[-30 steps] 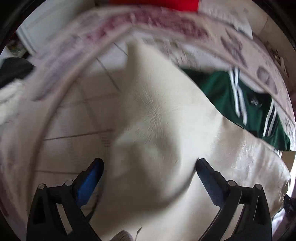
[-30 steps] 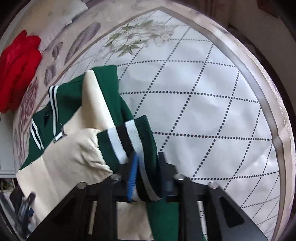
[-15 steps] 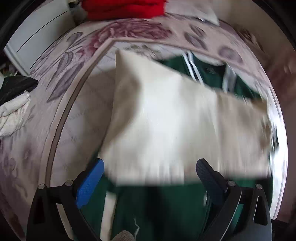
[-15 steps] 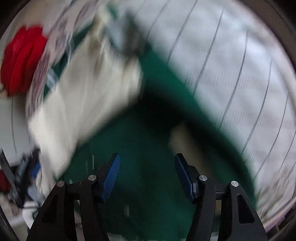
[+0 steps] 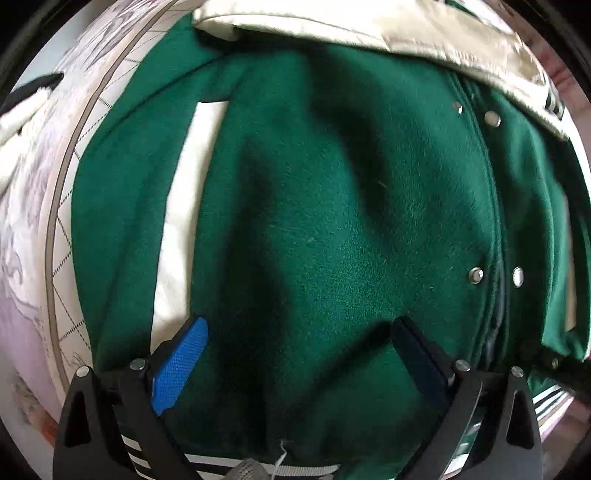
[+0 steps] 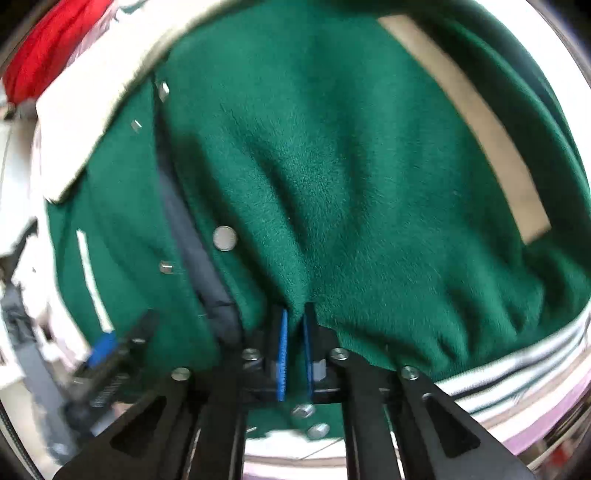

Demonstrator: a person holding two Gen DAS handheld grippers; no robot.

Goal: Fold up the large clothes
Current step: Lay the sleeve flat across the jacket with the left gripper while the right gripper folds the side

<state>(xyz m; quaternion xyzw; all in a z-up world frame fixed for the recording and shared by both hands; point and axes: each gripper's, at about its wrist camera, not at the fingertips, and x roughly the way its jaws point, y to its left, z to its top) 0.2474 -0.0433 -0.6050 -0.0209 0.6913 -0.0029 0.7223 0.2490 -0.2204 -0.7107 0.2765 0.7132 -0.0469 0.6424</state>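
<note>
A green varsity jacket with cream sleeves lies on the bed and fills both views. Its cream sleeve is folded across the upper part. Metal snaps run down the front placket. My left gripper hangs open just over the green body above the striped hem, with nothing between its pads. My right gripper is shut on a fold of the green jacket close to the striped hem. The left gripper's blue pad shows blurred at the lower left of the right wrist view.
A quilted bed cover with a floral border lies under the jacket. A red garment sits beyond the jacket at the upper left. A black and white cloth lies off the bed's left side.
Both grippers swept from the sleeves down over the jacket body. The right gripper let go of the striped cuff, opened, then closed on green fabric near the hem. The cream sleeve now lies folded across.
</note>
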